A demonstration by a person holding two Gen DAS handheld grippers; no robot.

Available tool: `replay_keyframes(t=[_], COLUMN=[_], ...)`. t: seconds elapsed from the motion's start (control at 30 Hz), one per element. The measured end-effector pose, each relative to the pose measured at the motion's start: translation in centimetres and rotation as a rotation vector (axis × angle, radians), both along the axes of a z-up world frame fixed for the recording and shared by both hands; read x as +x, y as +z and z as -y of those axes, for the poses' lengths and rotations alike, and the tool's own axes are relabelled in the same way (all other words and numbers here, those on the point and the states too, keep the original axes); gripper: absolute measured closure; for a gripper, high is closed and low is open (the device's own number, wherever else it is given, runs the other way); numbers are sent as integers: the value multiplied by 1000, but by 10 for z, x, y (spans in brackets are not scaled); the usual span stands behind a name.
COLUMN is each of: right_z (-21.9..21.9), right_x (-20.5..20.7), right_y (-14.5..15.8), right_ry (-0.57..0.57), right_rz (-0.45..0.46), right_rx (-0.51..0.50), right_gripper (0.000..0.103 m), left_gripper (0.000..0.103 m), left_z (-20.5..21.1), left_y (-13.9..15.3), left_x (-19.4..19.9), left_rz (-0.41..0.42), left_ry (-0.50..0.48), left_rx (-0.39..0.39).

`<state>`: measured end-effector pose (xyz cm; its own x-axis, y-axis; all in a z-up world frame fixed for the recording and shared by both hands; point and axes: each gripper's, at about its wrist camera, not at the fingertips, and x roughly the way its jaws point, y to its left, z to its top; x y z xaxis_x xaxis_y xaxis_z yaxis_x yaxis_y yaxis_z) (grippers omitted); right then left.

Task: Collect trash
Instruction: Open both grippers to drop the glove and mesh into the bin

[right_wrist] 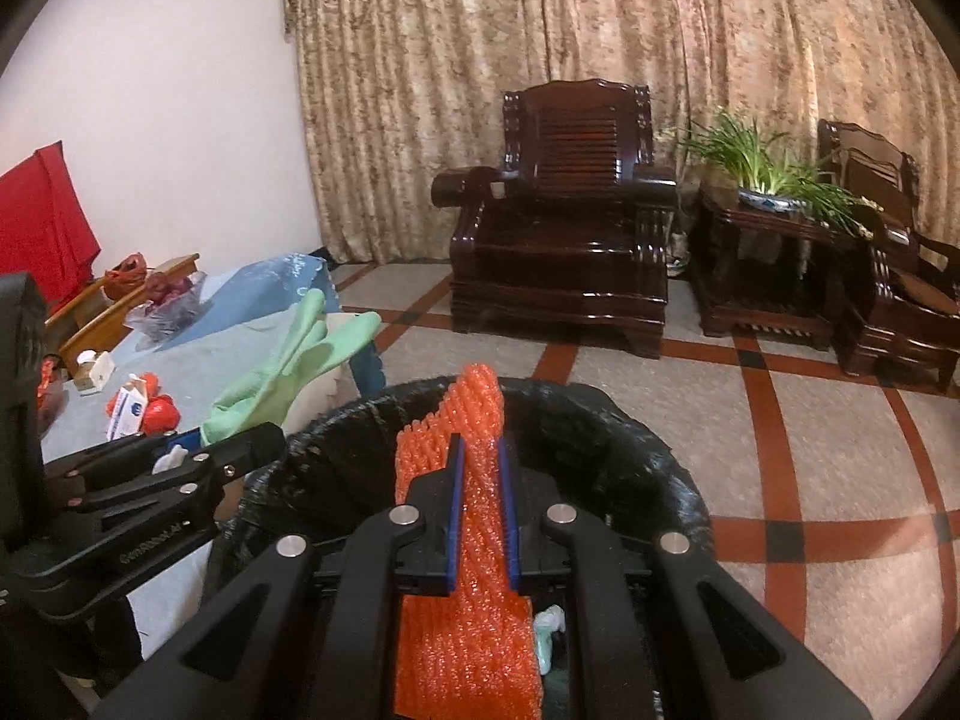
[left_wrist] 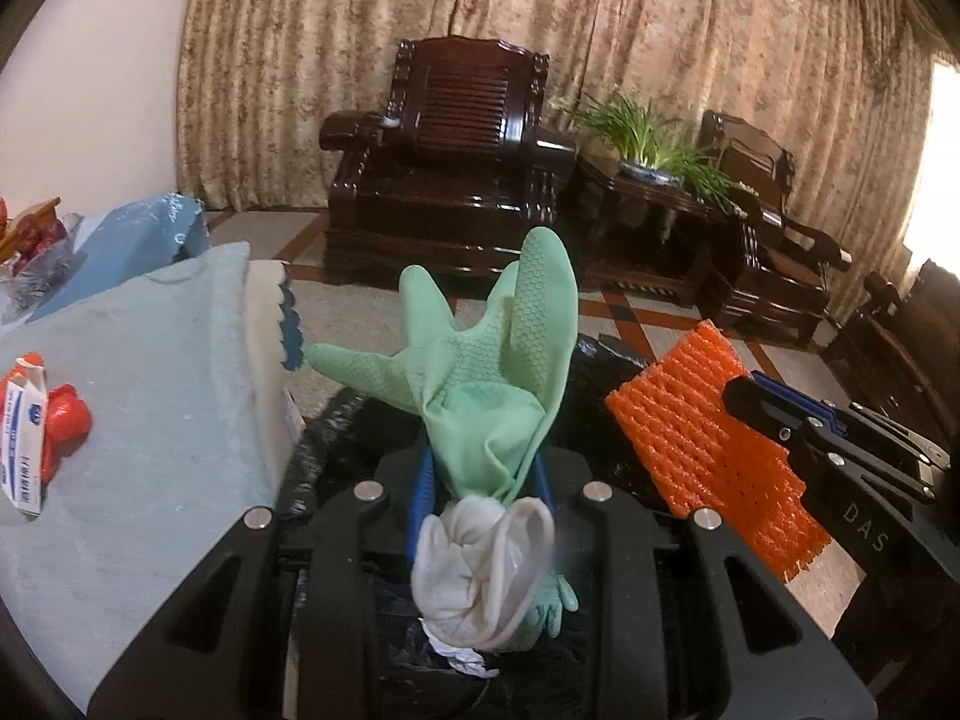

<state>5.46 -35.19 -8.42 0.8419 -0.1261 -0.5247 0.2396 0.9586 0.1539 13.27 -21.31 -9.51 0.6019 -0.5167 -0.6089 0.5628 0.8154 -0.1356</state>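
Below right tool (right_wrist: pixel 480 468), clamped on orange foam net (right_wrist: pixel 468 648): black-lined bin (right_wrist: pixel 648 462) holding pale scrap. Left tool (left_wrist: pixel 483 480) grips green glove (left_wrist: pixel 498 372) alongside.

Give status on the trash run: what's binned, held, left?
Done: something pale already lies in the black-lined bin. In hand: left tongs grip a green rubber glove; right tongs grip orange foam netting over the bin. Left: red wrapper and small carton on the table.
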Motion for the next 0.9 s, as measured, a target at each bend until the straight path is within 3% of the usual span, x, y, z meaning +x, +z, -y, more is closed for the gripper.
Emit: replay_keyframes(t=[0.17, 0.2, 0.27, 0.47, 0.53, 0.9], right_z=[8, 9, 9, 10, 9, -22], right_x=[-1, -1, -2, -9, -11, -4], right_y=[-8, -10, -11, -8, -7, 3], right_ry=[-20, -19, -30, -70, -75, -33], right_rz=[-22, -30, -33, -15, -6, 27], right_rx=[12, 12, -1, -35, -35, -34], right_gripper=[87, 82, 42, 10, 6, 6], left_gripper=[70, 60, 41, 25, 22, 14], left_z=[13, 12, 10, -9, -22, -96], left_y=[-16, -18, -19, -9, -5, 18], left_x=[7, 8, 8, 3, 3, 2], left_rz=[-61, -71, -60, 7, 26, 81], left_ry=[-39, -45, -41, -7, 24, 186], left_rx=[12, 12, 4, 7, 11, 20])
